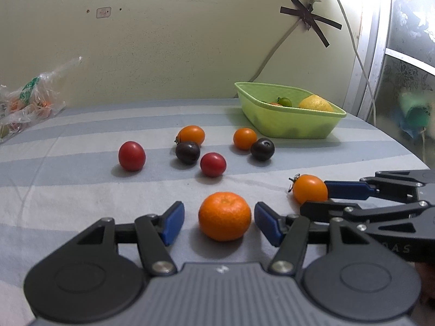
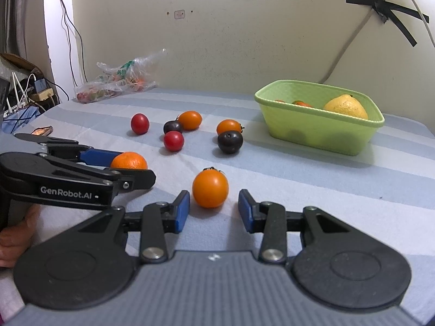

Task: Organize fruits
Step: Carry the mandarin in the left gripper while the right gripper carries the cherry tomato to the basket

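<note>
My left gripper (image 1: 219,221) is open, its blue pads on either side of a mandarin (image 1: 224,216) that lies on the striped cloth, not touching it. My right gripper (image 2: 213,209) is open around an orange tomato (image 2: 210,188), with a gap on both sides. Each gripper shows in the other's view: the right gripper (image 1: 316,197) and the left gripper (image 2: 130,167). Further back lie two red tomatoes (image 1: 131,155) (image 1: 213,164), two dark plums (image 1: 187,152) (image 1: 262,149) and two orange tomatoes (image 1: 192,134) (image 1: 244,138). A green basket (image 1: 312,125) at the back right holds a yellow citrus (image 1: 315,103) and small fruits.
A clear plastic bag (image 2: 119,81) with more fruit lies at the back left by the wall. The cloth-covered table's edge (image 2: 24,127) drops off on the left, with cables and chargers beyond. A window frame (image 1: 375,54) stands at the right.
</note>
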`<state>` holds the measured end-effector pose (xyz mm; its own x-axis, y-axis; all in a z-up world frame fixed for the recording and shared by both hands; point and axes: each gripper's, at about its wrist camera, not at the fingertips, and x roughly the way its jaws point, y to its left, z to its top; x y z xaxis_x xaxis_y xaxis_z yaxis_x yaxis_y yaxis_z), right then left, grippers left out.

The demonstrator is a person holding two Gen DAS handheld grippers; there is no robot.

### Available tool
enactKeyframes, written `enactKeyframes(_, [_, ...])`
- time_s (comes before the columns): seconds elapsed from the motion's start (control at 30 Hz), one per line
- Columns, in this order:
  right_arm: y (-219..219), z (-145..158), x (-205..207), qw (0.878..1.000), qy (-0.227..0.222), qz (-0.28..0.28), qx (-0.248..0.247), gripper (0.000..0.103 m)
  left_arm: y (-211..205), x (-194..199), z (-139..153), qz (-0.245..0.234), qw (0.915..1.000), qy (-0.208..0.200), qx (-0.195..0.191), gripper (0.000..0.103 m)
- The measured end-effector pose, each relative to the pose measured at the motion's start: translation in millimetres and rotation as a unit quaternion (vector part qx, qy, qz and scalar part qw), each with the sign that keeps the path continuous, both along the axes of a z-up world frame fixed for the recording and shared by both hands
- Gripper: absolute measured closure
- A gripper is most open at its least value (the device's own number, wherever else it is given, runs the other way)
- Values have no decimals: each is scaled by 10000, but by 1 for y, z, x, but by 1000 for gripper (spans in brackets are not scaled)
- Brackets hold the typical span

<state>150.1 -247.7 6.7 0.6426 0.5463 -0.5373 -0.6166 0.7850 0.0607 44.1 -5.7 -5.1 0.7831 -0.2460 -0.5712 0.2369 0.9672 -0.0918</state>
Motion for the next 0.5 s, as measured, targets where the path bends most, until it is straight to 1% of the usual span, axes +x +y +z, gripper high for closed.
enactKeyframes(0.27, [1,0,-1,10000,-38,-15,-55,60,6,-2,1,-46,9998,-17,-214,45])
enactKeyframes(0.4, [1,0,-1,10000,-41,-18,-55,60,8,-2,1,-86,9997,-30,-242,46])
enactKeyframes(0.5, [2,0,-2,10000,-48,-18,-56,60,6,-3,1,-123,9996,-53,-233,50])
